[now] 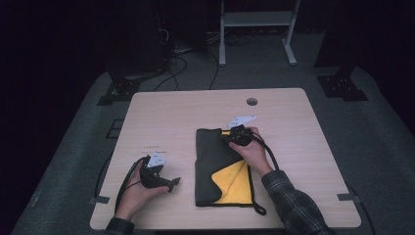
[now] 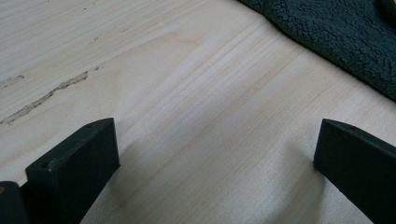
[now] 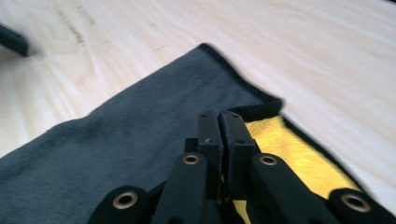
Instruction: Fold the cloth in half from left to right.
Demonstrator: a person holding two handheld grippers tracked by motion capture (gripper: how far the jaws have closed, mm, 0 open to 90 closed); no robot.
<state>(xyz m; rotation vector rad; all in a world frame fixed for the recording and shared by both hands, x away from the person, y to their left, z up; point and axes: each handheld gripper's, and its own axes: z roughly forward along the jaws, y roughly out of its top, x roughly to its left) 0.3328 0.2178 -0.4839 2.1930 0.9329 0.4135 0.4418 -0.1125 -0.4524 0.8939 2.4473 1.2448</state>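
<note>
A folded cloth (image 1: 213,166), dark grey outside with a yellow inner face (image 1: 235,183), lies on the wooden table (image 1: 166,112) right of centre. My right gripper (image 1: 230,136) rests over the cloth's far end with its jaws pressed together. In the right gripper view its shut tips (image 3: 219,116) sit just above the dark fold (image 3: 140,130), beside the yellow layer (image 3: 289,149), and I see no cloth between them. My left gripper (image 1: 173,182) lies low on bare wood left of the cloth, jaws wide apart (image 2: 215,154) with nothing between them. The cloth's edge (image 2: 336,42) shows beyond it.
A round cable hole (image 1: 251,101) sits near the table's far edge. Behind the table stand a white frame (image 1: 257,19) and floor cables (image 1: 176,63). A long scratch (image 2: 46,95) marks the wood near my left gripper. Cables trail from both grippers toward the front edge.
</note>
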